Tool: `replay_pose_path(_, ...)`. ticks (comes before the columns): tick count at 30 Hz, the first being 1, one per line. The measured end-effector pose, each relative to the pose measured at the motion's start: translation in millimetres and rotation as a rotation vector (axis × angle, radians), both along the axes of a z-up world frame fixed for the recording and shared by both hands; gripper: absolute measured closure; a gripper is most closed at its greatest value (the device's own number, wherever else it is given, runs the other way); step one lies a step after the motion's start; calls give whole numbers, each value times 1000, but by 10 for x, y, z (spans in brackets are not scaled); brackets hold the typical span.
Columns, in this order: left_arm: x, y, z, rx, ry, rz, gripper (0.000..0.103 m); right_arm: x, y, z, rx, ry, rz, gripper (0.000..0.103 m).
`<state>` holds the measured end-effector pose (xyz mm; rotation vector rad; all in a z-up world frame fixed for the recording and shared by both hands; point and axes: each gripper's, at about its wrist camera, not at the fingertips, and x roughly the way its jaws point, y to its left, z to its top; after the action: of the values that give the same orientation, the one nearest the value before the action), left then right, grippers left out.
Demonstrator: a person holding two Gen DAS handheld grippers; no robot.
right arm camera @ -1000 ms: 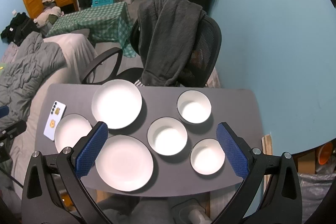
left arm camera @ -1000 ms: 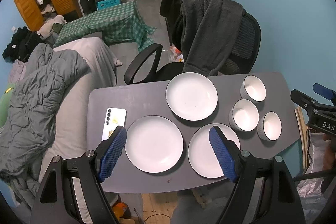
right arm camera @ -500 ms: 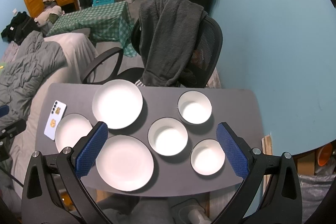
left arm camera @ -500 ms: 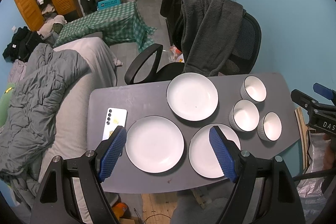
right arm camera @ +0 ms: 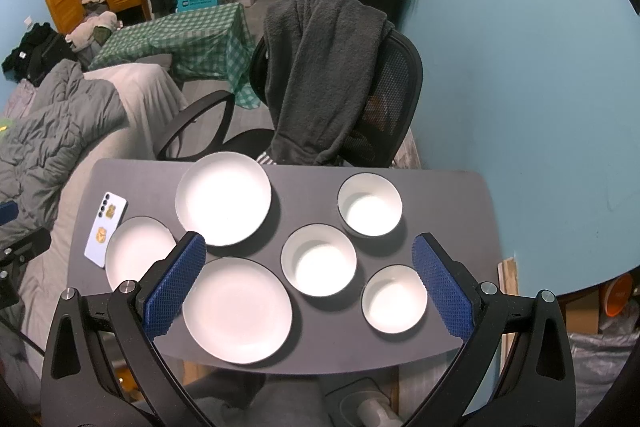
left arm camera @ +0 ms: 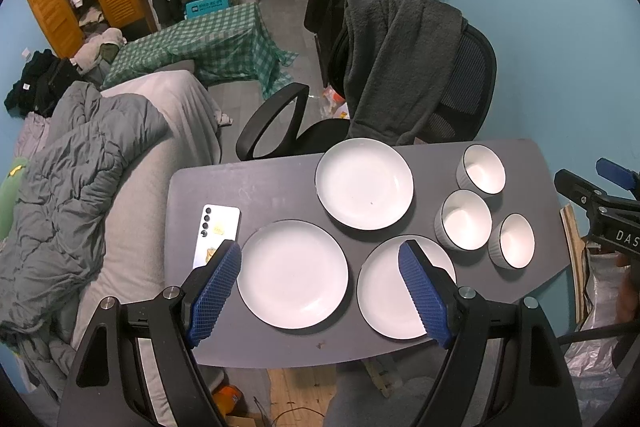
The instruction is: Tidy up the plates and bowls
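Three white plates lie on the grey table (left arm camera: 248,187): a far plate (left arm camera: 364,183), a near-left plate (left arm camera: 293,273) and a near-right plate (left arm camera: 394,287). Three white bowls stand to their right: far bowl (left arm camera: 482,169), middle bowl (left arm camera: 466,219), near bowl (left arm camera: 516,241). My left gripper (left arm camera: 320,259) hovers open high above the two near plates. My right gripper (right arm camera: 308,255) hovers open above the middle bowl (right arm camera: 319,259), with the near bowl (right arm camera: 394,298), far bowl (right arm camera: 370,205) and plates (right arm camera: 237,309) (right arm camera: 223,198) (right arm camera: 138,251) below it. Both hold nothing.
A white phone (left arm camera: 216,230) lies at the table's left edge. A black office chair draped with a grey garment (left arm camera: 400,67) stands behind the table. A bed with a grey duvet (left arm camera: 72,187) runs along the left. A blue wall (right arm camera: 540,107) is on the right.
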<state>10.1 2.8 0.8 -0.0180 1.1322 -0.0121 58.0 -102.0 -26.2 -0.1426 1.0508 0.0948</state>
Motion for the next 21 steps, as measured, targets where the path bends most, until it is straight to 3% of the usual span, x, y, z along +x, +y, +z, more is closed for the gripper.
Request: replay_pose_path(21,-49,8,-10,-10,0,-8,21,-21,-17,-14,-3,5,-1,2)
